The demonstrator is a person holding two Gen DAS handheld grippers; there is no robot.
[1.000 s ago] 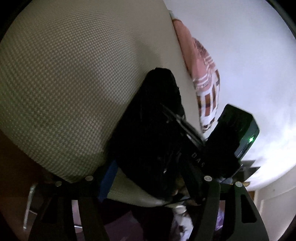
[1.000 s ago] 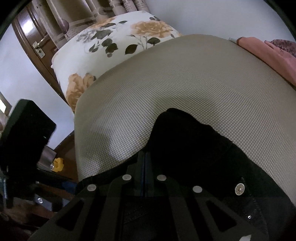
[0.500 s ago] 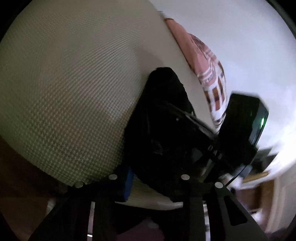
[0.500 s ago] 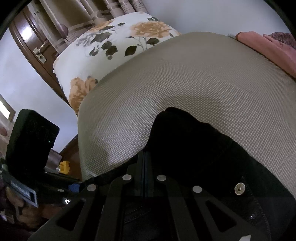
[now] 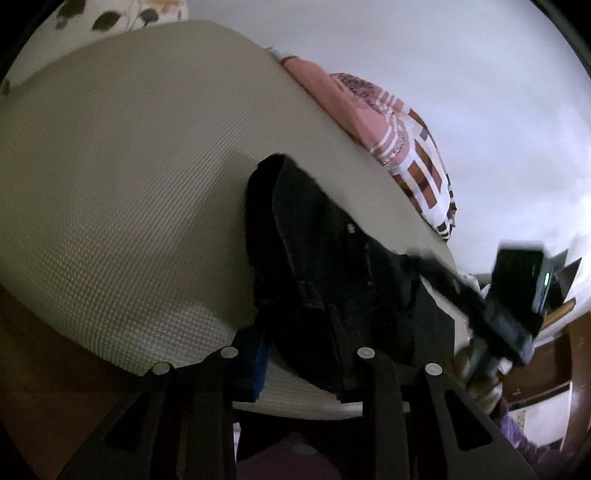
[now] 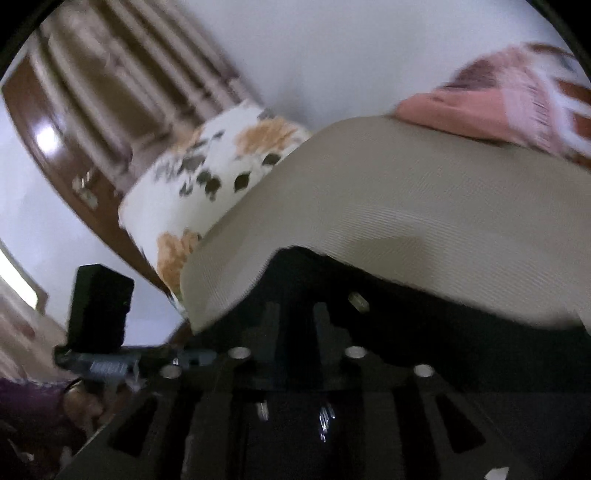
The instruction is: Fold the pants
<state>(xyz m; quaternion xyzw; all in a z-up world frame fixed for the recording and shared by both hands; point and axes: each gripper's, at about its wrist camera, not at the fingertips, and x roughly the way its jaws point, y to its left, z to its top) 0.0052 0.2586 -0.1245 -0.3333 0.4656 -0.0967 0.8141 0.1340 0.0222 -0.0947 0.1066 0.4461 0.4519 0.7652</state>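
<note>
In the left wrist view, a beige bed cover with a fine woven, dotted texture fills most of the scene and bulges toward the camera. Behind it is a plain white wall. A pink blanket with brown and white squares lies along the far edge, and a piece of floral pillow shows at the top left. The black pants, of thick dark cloth with a small metal rivet, lie bunched on the cover near its edge. The left gripper has its fingers well apart, the pants edge lying between them. The right gripper is seen blurred at the right side.

In the right wrist view, everything is blurred. The same cover rises in the middle, with the pillow, striped curtains and a brown wooden frame behind. The right gripper has its fingers set apart with the pants between them; whether they press the cloth I cannot tell. The left gripper is at the left.
</note>
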